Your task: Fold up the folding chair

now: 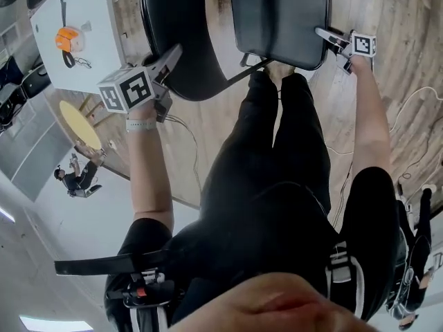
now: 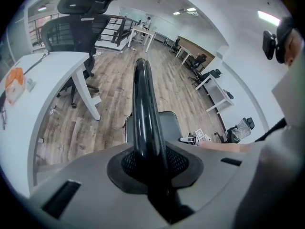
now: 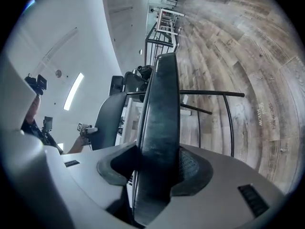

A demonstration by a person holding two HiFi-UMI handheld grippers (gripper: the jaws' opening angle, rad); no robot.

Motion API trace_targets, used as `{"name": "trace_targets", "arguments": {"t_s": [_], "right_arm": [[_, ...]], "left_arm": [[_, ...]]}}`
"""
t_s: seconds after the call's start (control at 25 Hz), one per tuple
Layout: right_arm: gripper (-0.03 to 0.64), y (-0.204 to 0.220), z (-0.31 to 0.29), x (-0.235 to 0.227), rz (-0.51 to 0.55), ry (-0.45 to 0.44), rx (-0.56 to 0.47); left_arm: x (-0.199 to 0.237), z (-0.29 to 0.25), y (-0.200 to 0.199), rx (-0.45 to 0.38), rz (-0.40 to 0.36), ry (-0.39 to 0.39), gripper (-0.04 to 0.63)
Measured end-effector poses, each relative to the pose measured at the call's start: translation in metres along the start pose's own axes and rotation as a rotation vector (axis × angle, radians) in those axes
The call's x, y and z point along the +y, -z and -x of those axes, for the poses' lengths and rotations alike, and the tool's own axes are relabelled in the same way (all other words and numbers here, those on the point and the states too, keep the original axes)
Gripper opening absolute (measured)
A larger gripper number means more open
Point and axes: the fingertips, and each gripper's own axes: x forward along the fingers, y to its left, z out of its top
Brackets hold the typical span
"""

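Head view: folding chair (image 1: 239, 75) sits at the top middle of the frame, directly above the person's legs (image 1: 277, 171). Its dark curved backrest (image 1: 183, 40) is on the left and its padded seat (image 1: 277, 19) on the right, the two tilted toward each other with a thin frame tube running under them.

Left gripper (image 1: 169, 57) is clamped on the lower left edge of the backrest. In the left gripper view the glossy black rim runs straight up out of the closed jaws, with both pads pressed on it.

Right gripper (image 1: 325, 37) is clamped on the right edge of the seat. In the right gripper view the thick seat edge fills the gap between the jaws, pads tight on both sides, and the thin metal legs (image 3: 209, 93) stick out to the right over the floor.

Room: a white desk (image 1: 83, 19) sits at upper left, near the backrest but apart from it. An office chair (image 2: 71, 27) stands at that desk. Bare wood floor (image 1: 387, 61) is open right of the seat, and a thin cable (image 1: 415, 102) lies on it at the right edge.
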Motion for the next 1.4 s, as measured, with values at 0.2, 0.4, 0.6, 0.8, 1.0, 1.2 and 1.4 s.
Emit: {"name": "trace_targets", "arguments": {"t_s": [0.2, 0.4, 0.6, 0.8, 1.0, 1.2, 1.4], "right_arm": [[0.192, -0.001, -0.025, 0.041, 0.014, -0.039, 0.018], [0.166, 0.004, -0.055, 0.082, 0.087, -0.093, 0.031], [0.146, 0.002, -0.111, 0.136, 0.123, -0.167, 0.029], [0.146, 0.012, -0.150, 0.170, 0.251, -0.163, 0.069], [0.146, 0.019, -0.191, 0.196, 0.326, -0.143, 0.154], [0.146, 0.026, -0.235, 0.208, 0.358, -0.125, 0.217], [0.146, 0.029, -0.276, 0.222, 0.349, -0.136, 0.212]], "left_arm": [[0.002, 0.015, -0.009, -0.023, -0.027, -0.016, 0.064], [0.005, 0.036, -0.011, -0.043, -0.047, -0.025, 0.067], [0.033, 0.060, -0.023, -0.062, -0.053, -0.029, 0.069], [0.054, 0.080, -0.020, -0.076, -0.056, -0.028, 0.069], [0.082, 0.097, -0.023, -0.080, -0.061, -0.015, 0.069], [0.114, 0.107, -0.033, -0.085, -0.075, -0.011, 0.068], [0.137, 0.118, -0.039, -0.102, -0.069, -0.014, 0.066]]}}
